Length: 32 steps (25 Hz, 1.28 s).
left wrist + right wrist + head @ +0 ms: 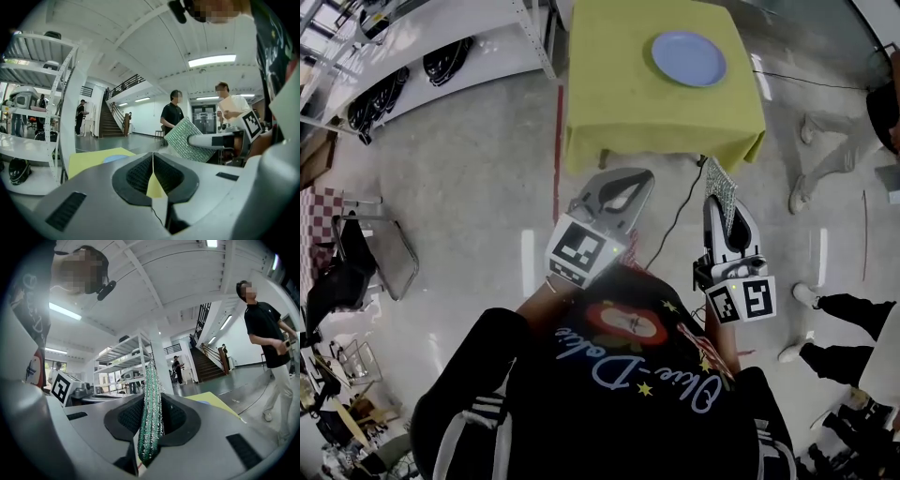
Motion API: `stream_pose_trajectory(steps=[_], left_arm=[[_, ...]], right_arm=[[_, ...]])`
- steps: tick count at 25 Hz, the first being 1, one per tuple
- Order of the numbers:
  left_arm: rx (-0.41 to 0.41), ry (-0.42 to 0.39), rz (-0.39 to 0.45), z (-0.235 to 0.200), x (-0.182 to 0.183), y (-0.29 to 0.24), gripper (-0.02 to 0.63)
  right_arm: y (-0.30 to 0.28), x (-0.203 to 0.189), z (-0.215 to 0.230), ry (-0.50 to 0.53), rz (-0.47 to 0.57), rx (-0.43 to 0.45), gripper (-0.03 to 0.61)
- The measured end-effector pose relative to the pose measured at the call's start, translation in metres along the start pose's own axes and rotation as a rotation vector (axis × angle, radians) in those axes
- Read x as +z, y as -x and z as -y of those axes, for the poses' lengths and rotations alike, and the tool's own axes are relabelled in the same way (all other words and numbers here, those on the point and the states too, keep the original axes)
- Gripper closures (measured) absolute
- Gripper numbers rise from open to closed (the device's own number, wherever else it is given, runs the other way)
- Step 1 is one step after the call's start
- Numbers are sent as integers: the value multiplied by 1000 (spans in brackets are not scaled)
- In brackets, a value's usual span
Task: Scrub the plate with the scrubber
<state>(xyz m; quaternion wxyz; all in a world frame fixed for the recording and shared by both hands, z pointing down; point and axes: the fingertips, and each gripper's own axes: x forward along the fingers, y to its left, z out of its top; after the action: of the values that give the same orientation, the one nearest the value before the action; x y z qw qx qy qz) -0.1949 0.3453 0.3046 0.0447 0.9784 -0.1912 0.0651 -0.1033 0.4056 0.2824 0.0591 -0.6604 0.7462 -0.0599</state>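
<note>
Grey floor (469, 178) fills most of the head view, shelving (412, 66) far left, bystanders' legs (839, 150) off to the right

Table with yellow cloth (609, 103) stands at the far side, well apart from both grippers, bare floor between

Blue plate (688, 58) lies flat on the far right part of the cloth, alone, nothing touching it, no scrubber near it

Left gripper (639, 178) is out in front of the person's chest and aims toward the table; its jaws are pressed together with nothing between them, and the yellow in the slit is only the cloth behind

Right gripper (729, 220) is just right of the left one and pinches the scrubber (151, 394), a flat glittery green pad standing on edge, sticking up past the jaw tips

Progress, as a judgement: only the pickup is done, scrubber in hand. No scrubbing has started and the plate looks untouched. Left to do: close the gap to the table, bring the pad down onto the plate face and rub it across, probably with the empty left gripper steadying the rim so the plate doesn't slide on the cloth
</note>
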Motion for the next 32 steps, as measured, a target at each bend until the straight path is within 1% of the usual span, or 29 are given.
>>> stream_pose_trajectory(steps=[6,10,14,23,27,29,32], left_arm=[[-23,3,40,-27,14,-55,609],[-46,-2,37,-48,25,-86,609],[-60,0,47,-72,29,-111,609],[-54,11,64,-116,34,-146,609],[-50,6,62,-136,36,-156,609],[-45,4,59,-152,35,-160,609],[-34,15,50,-178,30,-165,609]], right_arm=[[-29,9,39,42,-12,-26,518],[-58,18,65,47,-25,-48,518],[-87,18,86,45,-38,-77,518],[-140,28,106,63,-54,-80,518],[-160,32,121,74,-51,-97,518],[-177,30,127,73,-54,-103,518],[-203,25,125,65,-50,-87,518]])
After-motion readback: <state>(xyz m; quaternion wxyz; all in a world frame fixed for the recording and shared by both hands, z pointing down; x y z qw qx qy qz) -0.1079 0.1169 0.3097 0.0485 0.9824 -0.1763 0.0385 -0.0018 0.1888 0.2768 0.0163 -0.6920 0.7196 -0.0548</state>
